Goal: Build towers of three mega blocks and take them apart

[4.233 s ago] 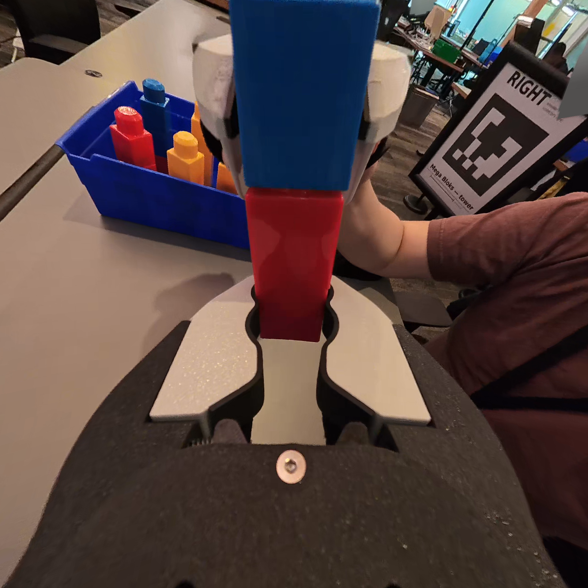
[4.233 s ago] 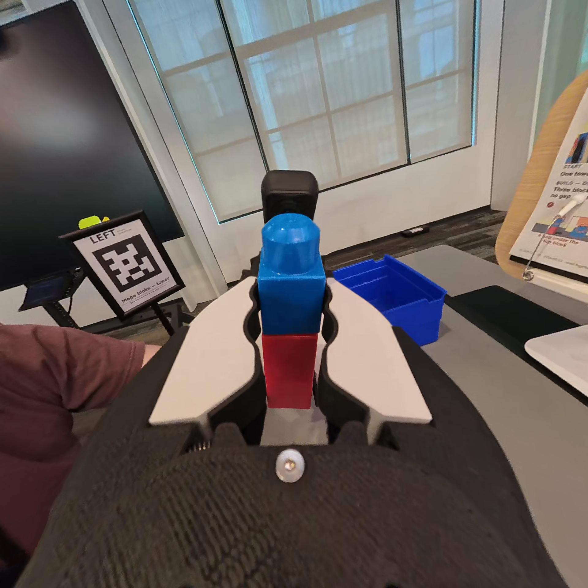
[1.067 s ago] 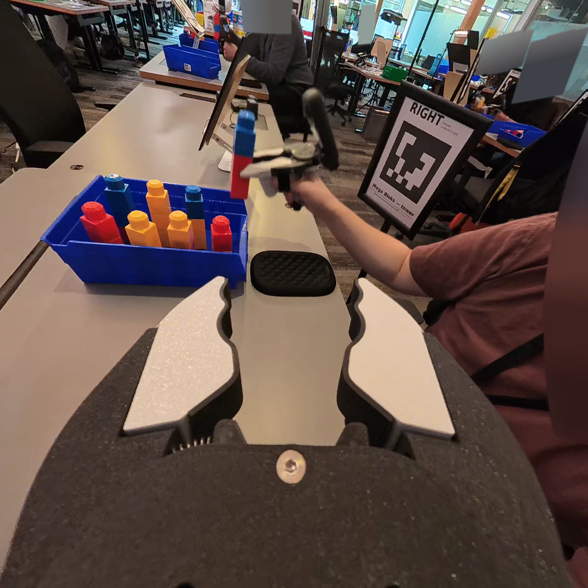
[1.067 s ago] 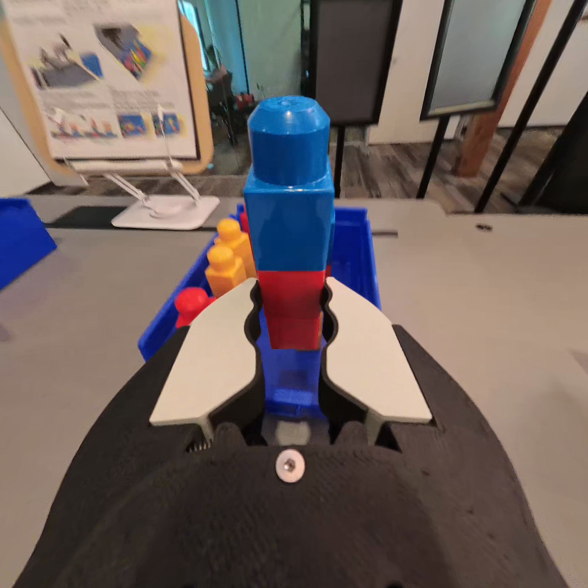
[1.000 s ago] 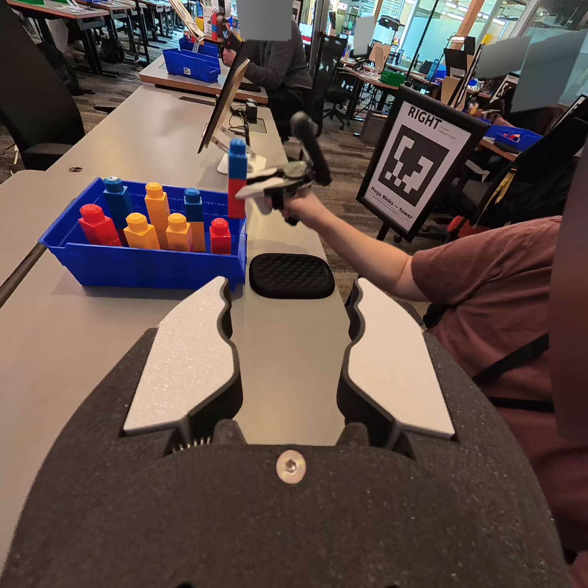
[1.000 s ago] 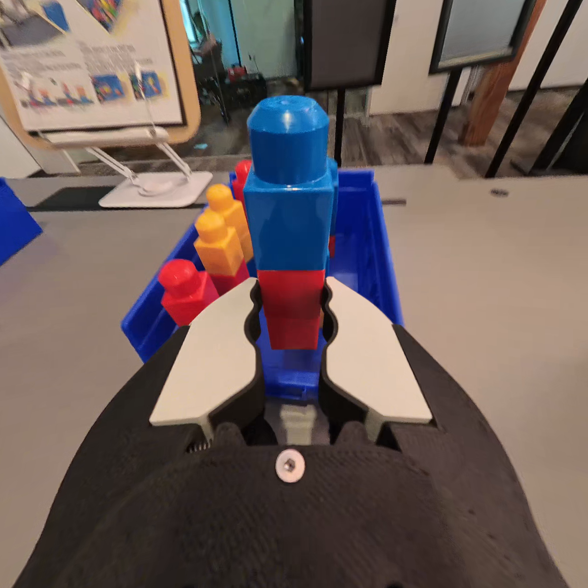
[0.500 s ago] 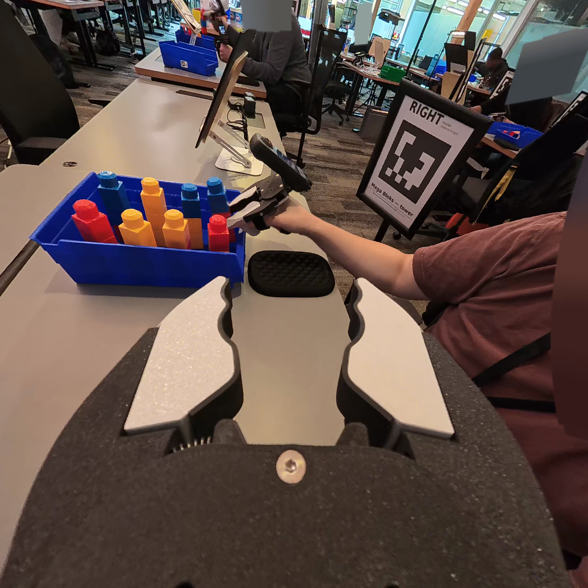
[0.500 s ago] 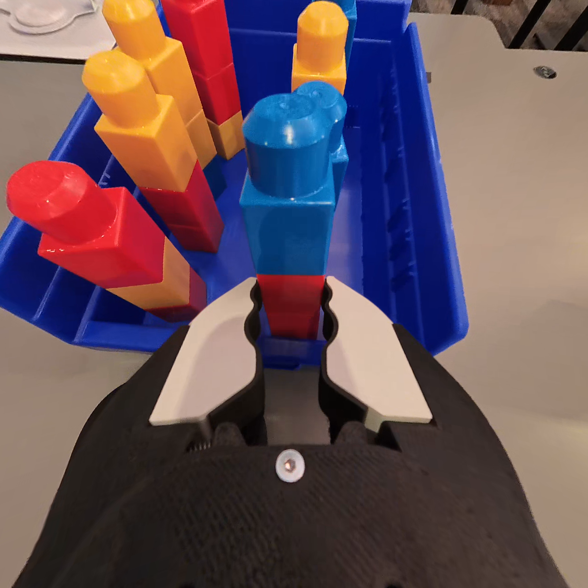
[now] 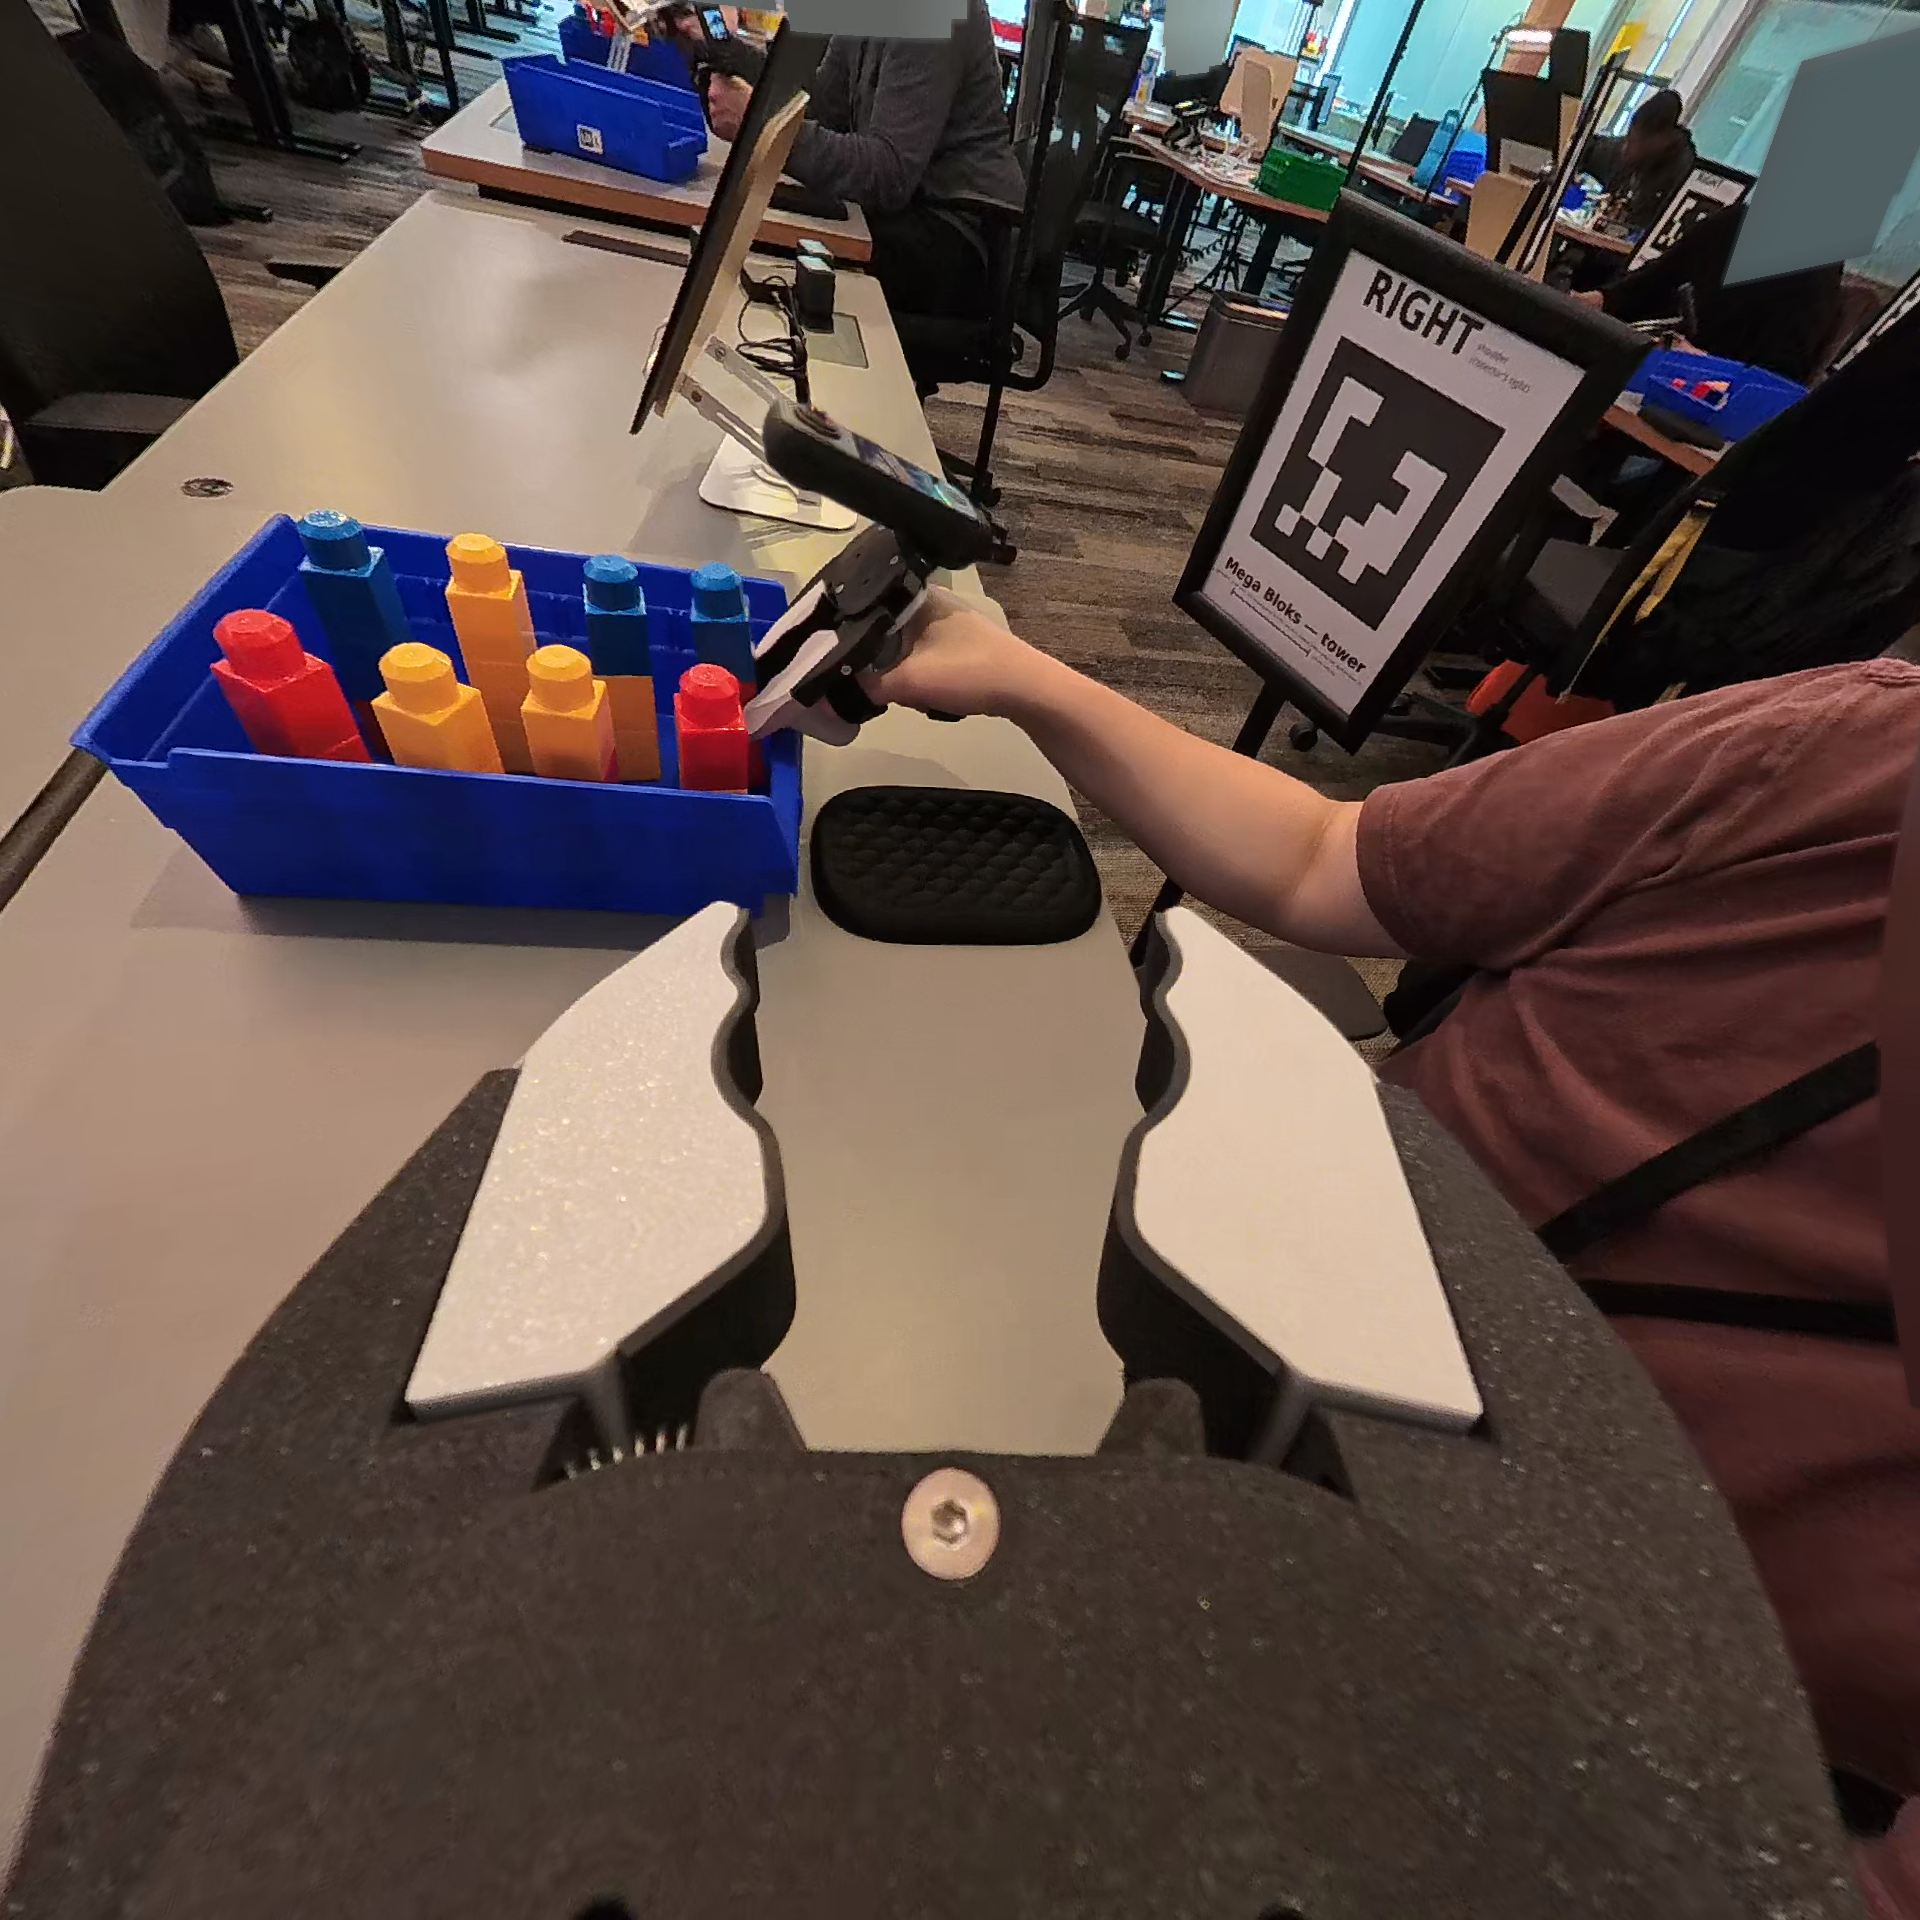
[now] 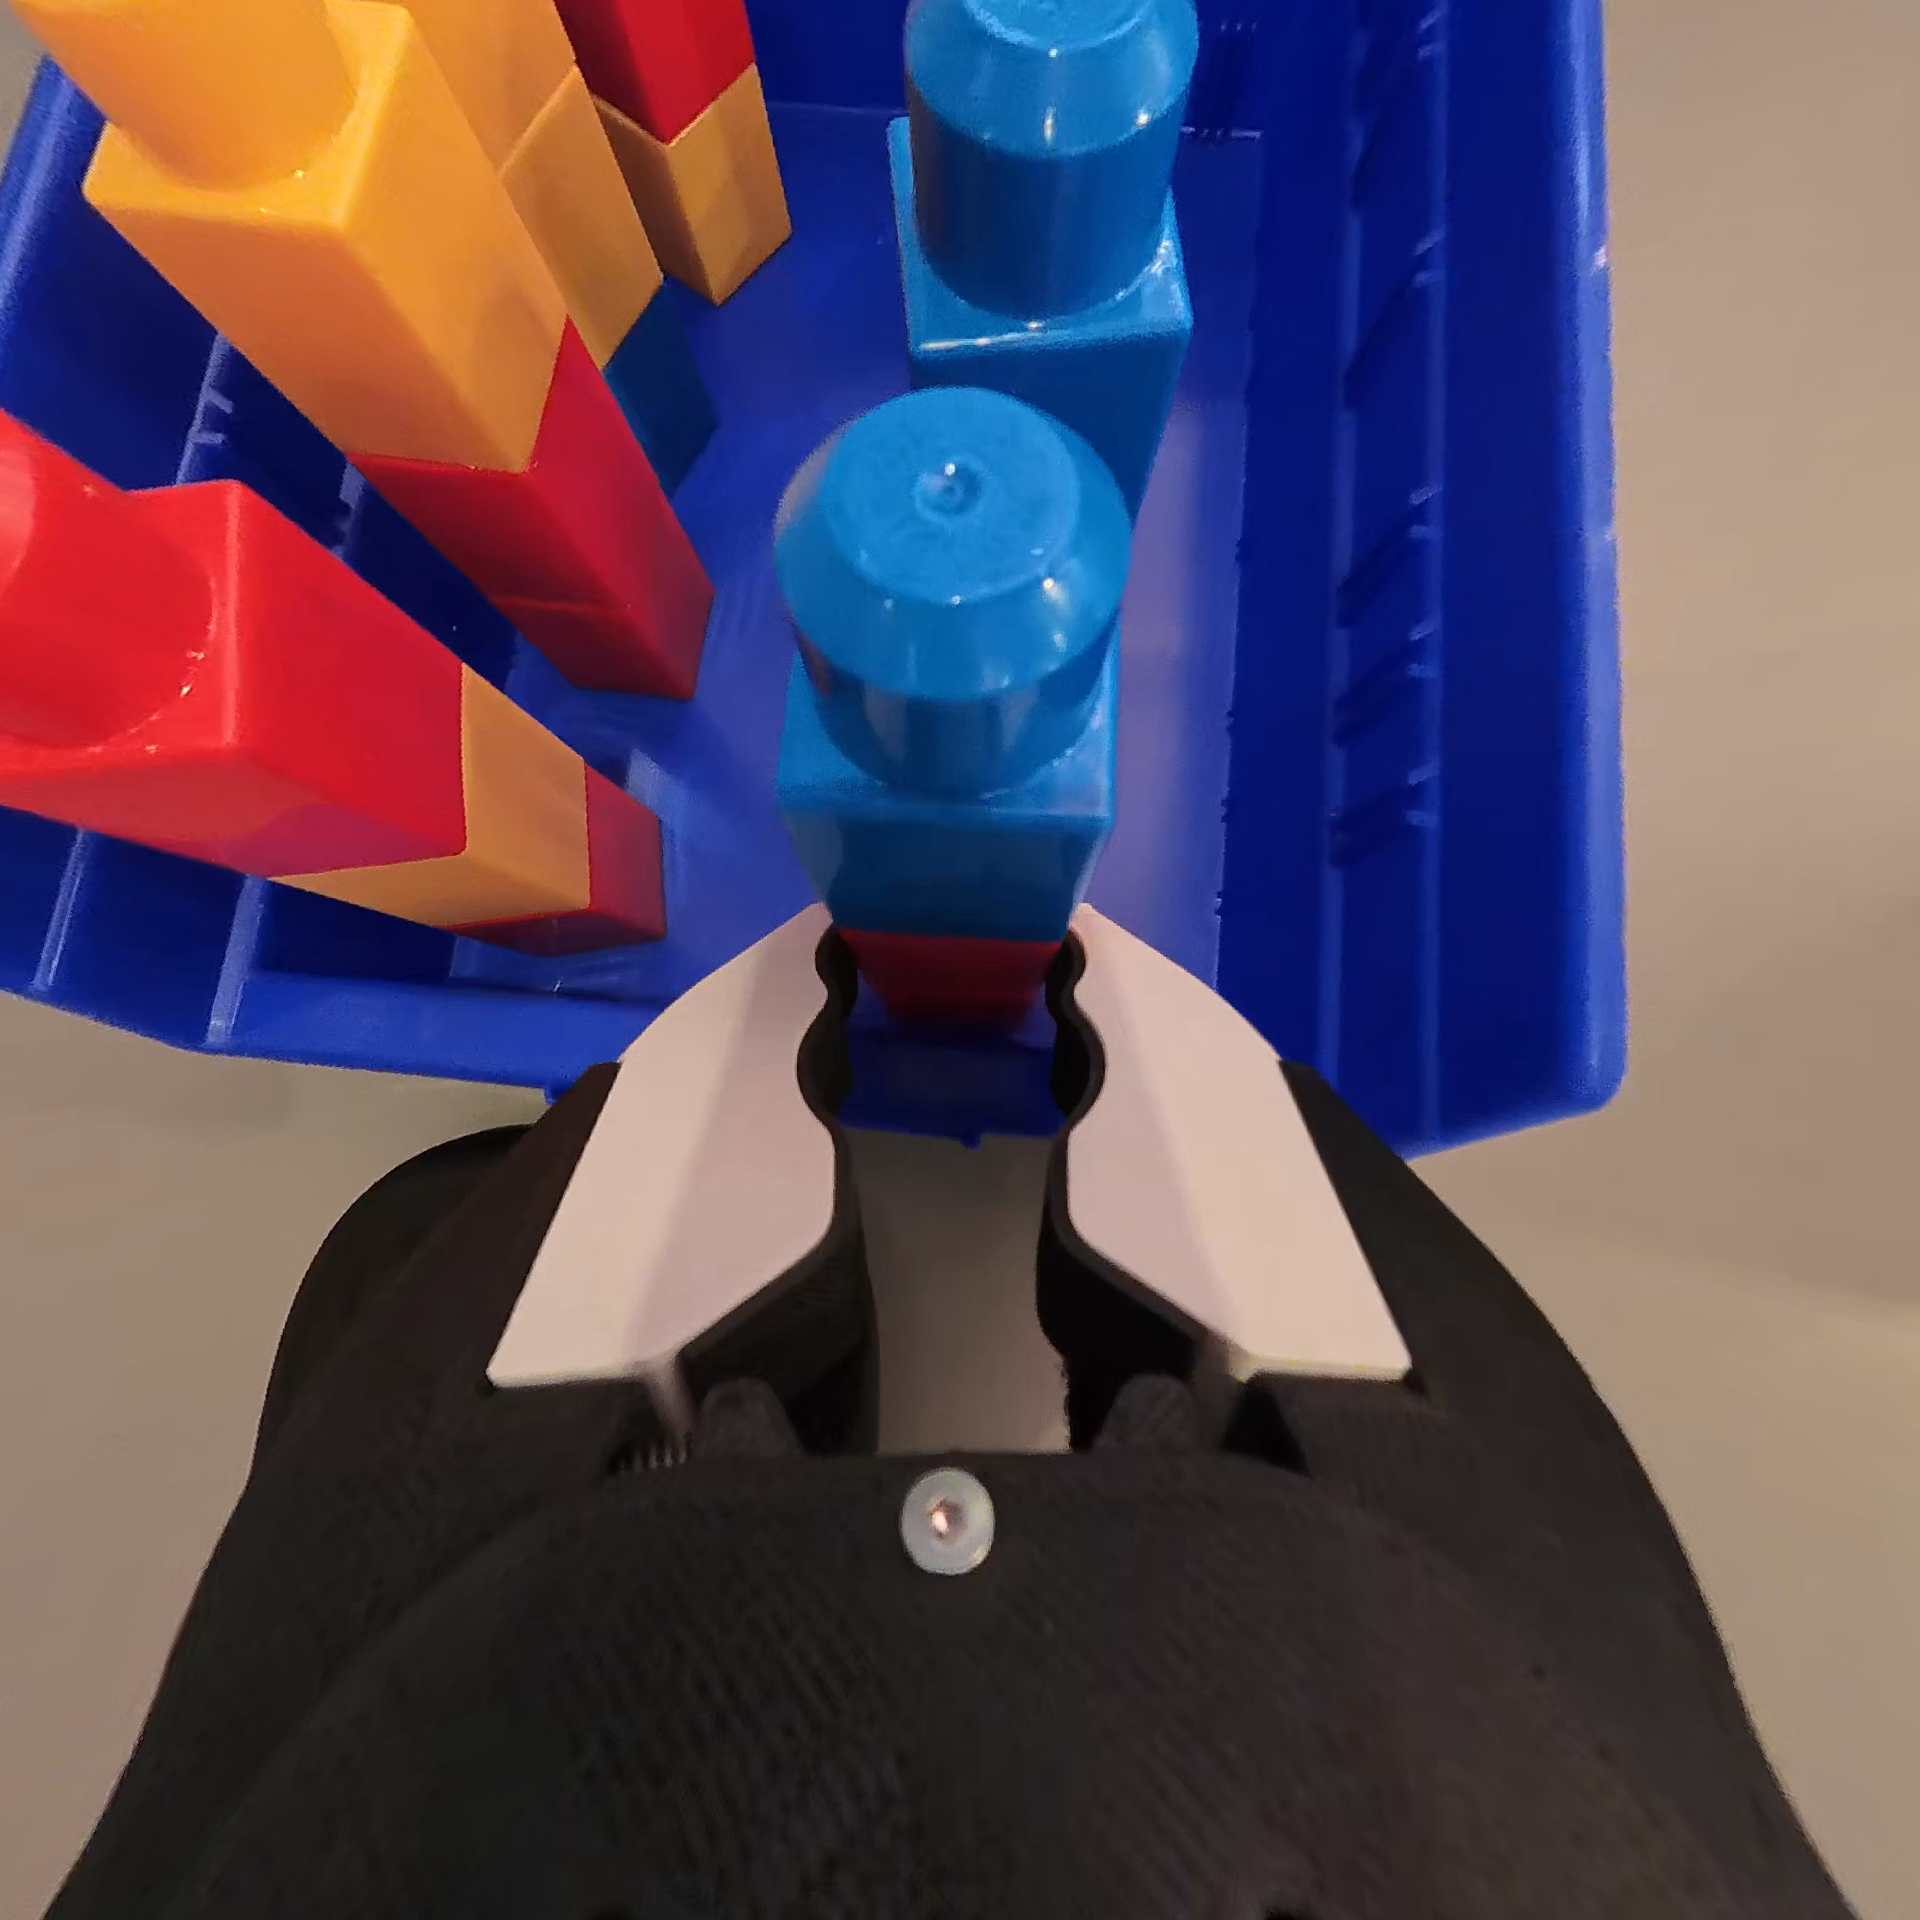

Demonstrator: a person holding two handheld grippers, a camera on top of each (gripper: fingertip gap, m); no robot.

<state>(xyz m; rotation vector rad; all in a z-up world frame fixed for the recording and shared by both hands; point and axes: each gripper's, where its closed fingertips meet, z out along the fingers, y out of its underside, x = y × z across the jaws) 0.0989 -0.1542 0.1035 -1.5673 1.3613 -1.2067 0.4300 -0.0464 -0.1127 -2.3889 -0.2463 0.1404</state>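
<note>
Clamping red-and-blue tower [image 10: 940, 831] in bin [image 10: 1507, 623]: right tool [image 10: 945, 977] | left tool [image 9: 945, 997] spread, bare | pad [image 9: 954, 864] in left view only

Blue-on-red stack [image 10: 940, 790] stands upright in the blue bin [image 10: 1507, 623], near the bin's end wall closest to the right gripper [image 10: 945, 987], whose fingers press the red bottom block on both sides; blue block w/ round stud on top. Just behind it, another blue-topped tower [image 10: 1039, 239]. Toward the bin's left side: red-topped tower [image 10: 239, 675] over orange, an orange-over-red one [image 10: 343, 260], more orange/red behind. All upright, packed along the bin's length, approx. two rows.
</note>
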